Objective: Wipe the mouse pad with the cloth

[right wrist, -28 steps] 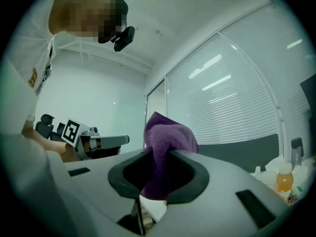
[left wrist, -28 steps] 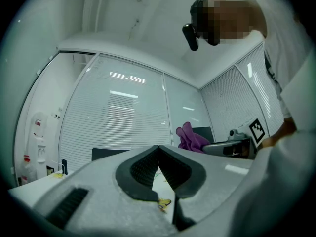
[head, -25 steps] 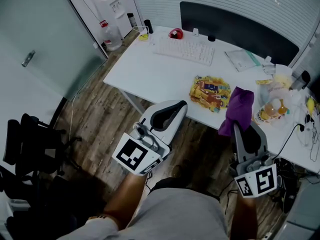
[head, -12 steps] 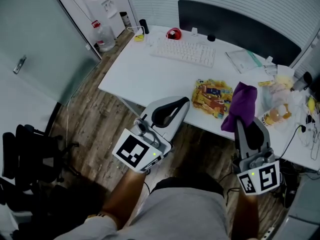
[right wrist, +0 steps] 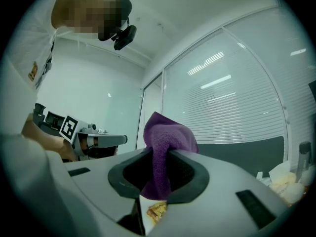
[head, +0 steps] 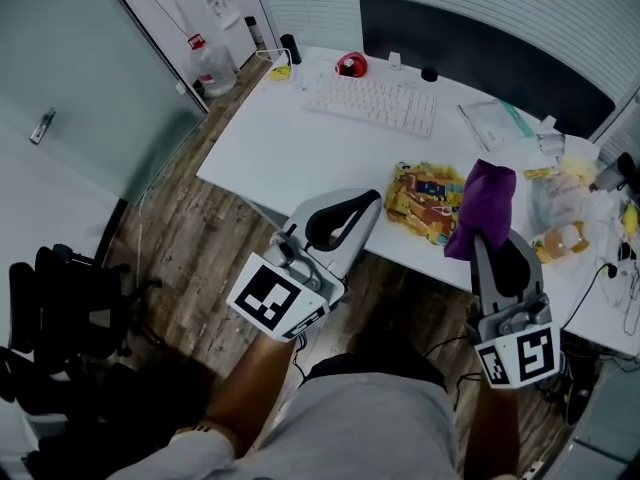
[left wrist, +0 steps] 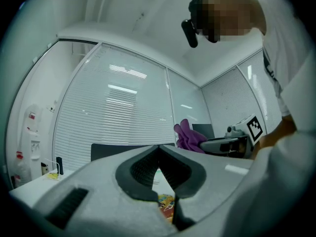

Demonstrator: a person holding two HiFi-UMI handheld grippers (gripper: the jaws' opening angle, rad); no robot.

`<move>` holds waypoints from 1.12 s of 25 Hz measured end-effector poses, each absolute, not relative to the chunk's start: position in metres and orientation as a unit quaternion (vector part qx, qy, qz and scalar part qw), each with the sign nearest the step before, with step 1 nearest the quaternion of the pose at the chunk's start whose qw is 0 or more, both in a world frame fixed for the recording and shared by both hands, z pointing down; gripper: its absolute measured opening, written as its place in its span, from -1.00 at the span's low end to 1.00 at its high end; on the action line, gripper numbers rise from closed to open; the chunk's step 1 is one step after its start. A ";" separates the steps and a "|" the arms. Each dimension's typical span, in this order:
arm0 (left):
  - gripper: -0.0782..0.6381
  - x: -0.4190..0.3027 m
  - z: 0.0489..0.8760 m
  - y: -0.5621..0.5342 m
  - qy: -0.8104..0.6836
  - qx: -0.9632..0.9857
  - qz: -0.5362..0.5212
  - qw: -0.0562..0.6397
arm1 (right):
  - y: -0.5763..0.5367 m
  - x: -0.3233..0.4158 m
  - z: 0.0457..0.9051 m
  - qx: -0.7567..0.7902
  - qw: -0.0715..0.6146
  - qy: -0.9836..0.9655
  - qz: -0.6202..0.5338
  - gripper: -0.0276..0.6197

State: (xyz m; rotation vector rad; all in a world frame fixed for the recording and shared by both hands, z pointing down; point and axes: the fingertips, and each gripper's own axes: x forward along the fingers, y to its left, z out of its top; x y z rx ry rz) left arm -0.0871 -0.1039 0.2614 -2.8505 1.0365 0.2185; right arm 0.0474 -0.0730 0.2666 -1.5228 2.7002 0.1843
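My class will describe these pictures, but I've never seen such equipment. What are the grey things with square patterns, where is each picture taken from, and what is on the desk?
They are hand-held grasping tools, one in each of a person's hands; no robot. One picture looks down from a camera on the person's head; the other two come from cameras riding on each tool. The left tool is closed on nothing. The right tool grips a purple cloth. On the desk lie a colourful mouse pad and a keyboard.
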 end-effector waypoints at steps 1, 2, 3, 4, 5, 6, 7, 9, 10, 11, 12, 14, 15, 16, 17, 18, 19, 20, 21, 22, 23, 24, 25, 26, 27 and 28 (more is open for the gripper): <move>-0.74 -0.085 0.261 -0.108 0.343 -0.935 0.069 0.051 | -0.077 0.049 0.266 -0.488 0.018 0.870 0.060 -0.70; -0.74 -0.084 0.261 -0.112 0.346 -0.935 0.067 0.051 | -0.081 0.051 0.266 -0.486 0.019 0.872 0.060 -0.70; -0.74 -0.082 0.261 -0.116 0.348 -0.934 0.065 0.052 | -0.085 0.053 0.266 -0.484 0.020 0.873 0.060 -0.70; -0.74 -0.080 0.261 -0.121 0.351 -0.933 0.063 0.053 | -0.089 0.055 0.266 -0.481 0.020 0.874 0.061 -0.70; -0.74 -0.077 0.261 -0.125 0.353 -0.932 0.062 0.054 | -0.094 0.058 0.266 -0.479 0.020 0.875 0.061 -0.70; -0.74 -0.074 0.261 -0.130 0.355 -0.931 0.060 0.055 | -0.098 0.061 0.267 -0.478 0.020 0.876 0.060 -0.70; -0.74 -0.071 0.261 -0.135 0.357 -0.931 0.058 0.055 | -0.102 0.064 0.268 -0.476 0.019 0.877 0.058 -0.70; -0.74 -0.066 0.261 -0.145 0.360 -0.930 0.054 0.056 | -0.112 0.069 0.270 -0.474 0.020 0.879 0.052 -0.70; -0.74 -0.064 0.262 -0.149 0.363 -0.929 0.052 0.056 | -0.117 0.071 0.272 -0.473 0.021 0.879 0.049 -0.70; -0.74 -0.062 0.263 -0.154 0.365 -0.928 0.051 0.055 | -0.121 0.073 0.273 -0.472 0.022 0.880 0.046 -0.70; -0.74 -0.060 0.264 -0.159 0.368 -0.927 0.048 0.053 | -0.126 0.075 0.275 -0.469 0.021 0.882 0.043 -0.70; -0.74 -0.057 0.270 -0.168 0.374 -0.925 0.042 0.047 | -0.135 0.078 0.278 -0.464 0.017 0.885 0.042 -0.70; -0.74 -0.055 0.274 -0.172 0.378 -0.924 0.038 0.044 | -0.139 0.079 0.279 -0.461 0.014 0.886 0.042 -0.70; -0.74 -0.052 0.278 -0.176 0.380 -0.923 0.034 0.041 | -0.143 0.080 0.281 -0.459 0.011 0.887 0.043 -0.70; -0.74 -0.050 0.283 -0.180 0.382 -0.923 0.028 0.038 | -0.148 0.081 0.282 -0.457 0.007 0.889 0.043 -0.70; -0.74 -0.047 0.287 -0.183 0.383 -0.923 0.022 0.035 | -0.151 0.082 0.284 -0.455 0.004 0.890 0.042 -0.70; -0.74 -0.044 0.291 -0.186 0.384 -0.923 0.016 0.033 | -0.155 0.083 0.286 -0.453 0.001 0.891 0.041 -0.70; -0.74 -0.042 0.295 -0.188 0.385 -0.922 0.010 0.031 | -0.159 0.083 0.288 -0.451 -0.002 0.892 0.040 -0.70; -0.74 -0.040 0.299 -0.191 0.385 -0.922 0.005 0.029 | -0.162 0.083 0.289 -0.449 -0.004 0.893 0.039 -0.70; -0.74 -0.038 0.303 -0.194 0.386 -0.922 -0.002 0.027 | -0.166 0.083 0.291 -0.447 -0.008 0.894 0.038 -0.70; -0.74 -0.036 0.308 -0.197 0.385 -0.922 -0.010 0.024 | -0.170 0.084 0.294 -0.446 -0.012 0.894 0.036 -0.70; -0.74 -0.034 0.313 -0.199 0.384 -0.923 -0.020 0.021 | -0.173 0.084 0.296 -0.445 -0.017 0.895 0.033 -0.70; -0.74 -0.032 0.319 -0.202 0.381 -0.924 -0.031 0.018 | -0.176 0.084 0.299 -0.446 -0.022 0.895 0.029 -0.70; -0.74 -0.031 0.324 -0.205 0.378 -0.925 -0.042 0.015 | -0.180 0.084 0.302 -0.446 -0.027 0.894 0.025 -0.70; -0.74 -0.029 0.330 -0.208 0.374 -0.926 -0.054 0.012 | -0.184 0.084 0.305 -0.447 -0.033 0.894 0.020 -0.70; -0.74 -0.027 0.336 -0.211 0.368 -0.927 -0.066 0.011 | -0.188 0.083 0.309 -0.448 -0.039 0.893 0.016 -0.70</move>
